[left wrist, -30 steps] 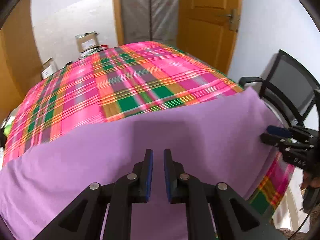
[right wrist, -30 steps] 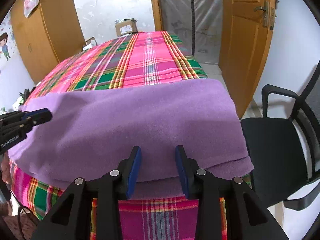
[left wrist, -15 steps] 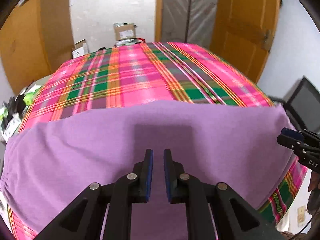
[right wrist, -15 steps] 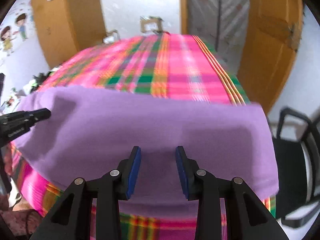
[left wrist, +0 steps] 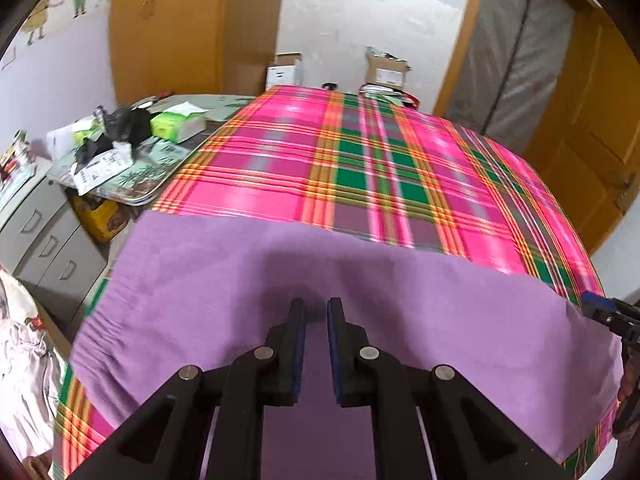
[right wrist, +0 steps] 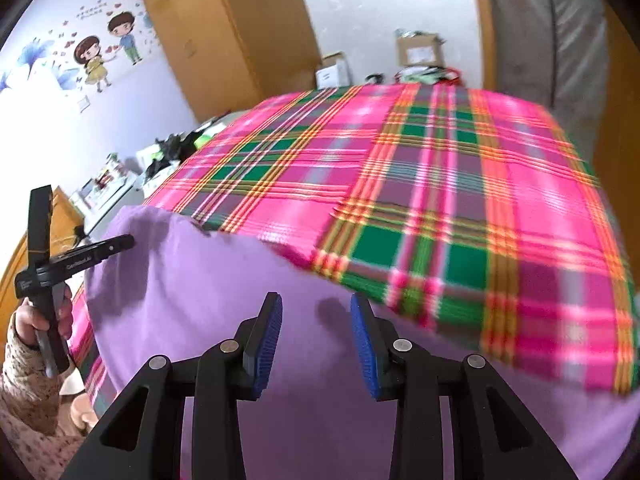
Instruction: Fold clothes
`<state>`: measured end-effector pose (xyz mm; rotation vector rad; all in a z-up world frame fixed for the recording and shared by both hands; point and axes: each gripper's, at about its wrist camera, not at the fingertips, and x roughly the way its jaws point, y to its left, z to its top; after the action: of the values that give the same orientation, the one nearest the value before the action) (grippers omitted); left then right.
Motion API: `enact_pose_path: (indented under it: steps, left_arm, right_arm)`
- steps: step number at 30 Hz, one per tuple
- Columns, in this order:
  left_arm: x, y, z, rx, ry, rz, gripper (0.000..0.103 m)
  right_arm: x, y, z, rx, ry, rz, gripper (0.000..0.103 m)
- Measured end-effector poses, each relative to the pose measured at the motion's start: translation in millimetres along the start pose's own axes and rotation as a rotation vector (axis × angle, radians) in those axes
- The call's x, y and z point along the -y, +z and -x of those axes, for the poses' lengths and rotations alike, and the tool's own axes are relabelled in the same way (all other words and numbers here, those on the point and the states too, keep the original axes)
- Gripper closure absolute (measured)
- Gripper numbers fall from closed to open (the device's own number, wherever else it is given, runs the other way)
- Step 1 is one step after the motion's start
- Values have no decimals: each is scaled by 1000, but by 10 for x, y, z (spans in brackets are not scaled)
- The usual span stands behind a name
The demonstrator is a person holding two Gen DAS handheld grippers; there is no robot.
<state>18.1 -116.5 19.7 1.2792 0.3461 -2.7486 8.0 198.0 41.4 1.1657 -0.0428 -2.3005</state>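
While a purple garment (left wrist: 360, 320) lies spread across the near end of a bed under a pink-and-green plaid cover (left wrist: 380, 168), a person holds a hand-held gripper in each hand above it. The left hand-held gripper (left wrist: 316, 344) has its blue pads drawn close with a narrow gap between them, and nothing is caught there. The right hand-held gripper (right wrist: 316, 344) stands spread wider, also empty, with purple fabric showing between and below its fingers. In the right wrist view the left hand (right wrist: 44, 320), in a patterned sleeve (right wrist: 24, 392), grips its tool beside the garment's left edge. Both tools point down at the cloth from opposite ends, apparently so that each can take one side for a fold. The garment looks flat and smoothed, which suggests folding is still to be finished. A cluttered cabinet (left wrist: 52, 232) stands beside the bed.
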Motion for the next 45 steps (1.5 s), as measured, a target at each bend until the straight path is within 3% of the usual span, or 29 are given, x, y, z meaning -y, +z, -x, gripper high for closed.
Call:
enact_pose_path:
  steps: [5, 9, 20, 23, 27, 33, 37, 40, 45]
  left_arm:
    - [-223, 46, -91, -28, 53, 45, 92]
    - [-250, 37, -130, -51, 86, 23, 92]
    - [-459, 92, -263, -74, 62, 100, 92]
    - [-458, 92, -264, -73, 64, 96, 92]
    - [-448, 94, -254, -73, 67, 101, 92]
    - [-429, 88, -223, -62, 76, 107, 92]
    - [-321, 108, -80, -7, 101, 88, 92]
    - [-166, 163, 48, 37, 7, 64, 92]
    - [95, 254, 81, 60, -65, 18, 92]
  right_arm:
    - [-57, 255, -392, -110, 113, 32, 66]
    - [-91, 368, -586, -161, 218, 48, 66]
    - [33, 488, -958, -314, 367, -41, 65]
    - [-4, 473, -888, -304, 391, -43, 81]
    - [-84, 446, -676, -247, 411, -26, 90]
    - [-349, 291, -547, -253, 449, 40, 92]
    - [-436, 165, -507, -259, 475, 49, 92]
    - [-550, 60, -577, -278, 461, 75, 91]
    - [-627, -63, -676, -301, 455, 66, 91]
